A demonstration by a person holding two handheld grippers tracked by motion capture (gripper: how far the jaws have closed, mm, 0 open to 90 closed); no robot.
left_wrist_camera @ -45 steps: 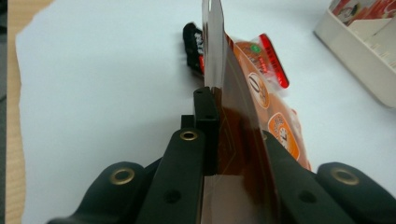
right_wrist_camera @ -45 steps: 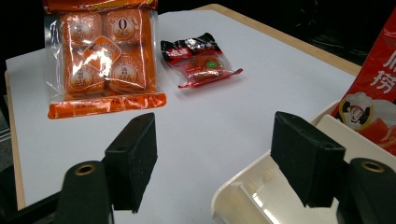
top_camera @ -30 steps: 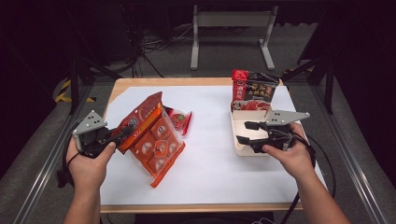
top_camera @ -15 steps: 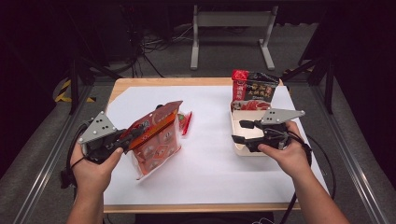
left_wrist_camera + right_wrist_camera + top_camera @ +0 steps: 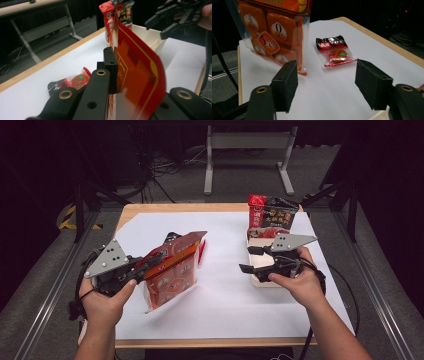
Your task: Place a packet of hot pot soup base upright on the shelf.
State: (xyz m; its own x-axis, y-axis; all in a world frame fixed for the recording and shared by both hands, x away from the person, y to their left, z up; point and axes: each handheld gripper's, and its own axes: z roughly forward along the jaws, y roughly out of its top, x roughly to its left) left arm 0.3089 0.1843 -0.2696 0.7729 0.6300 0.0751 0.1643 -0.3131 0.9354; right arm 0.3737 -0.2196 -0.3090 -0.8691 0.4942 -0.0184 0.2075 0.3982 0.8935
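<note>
Two grippers share the work, and the step in hand looks like carrying the orange snack bag [image 5: 170,270] across to the cream box [image 5: 261,270] under the right gripper [image 5: 248,259] — best done by keeping the pinch high on the bag's header card and lifting until its bottom edge clears the white sheet [image 5: 225,305]. From the high view, the left gripper [image 5: 157,260] is clamped on that header, the bag hanging below and ahead of it. Along the left gripper's own jaws, the red card [image 5: 136,72] sits pressed tight between them, the box [image 5: 147,37] farther ahead. In the right gripper view the jaws stand well apart with nothing between them; they have just been widening — a small red sachet [image 5: 335,50] lies just beyond them.
</note>
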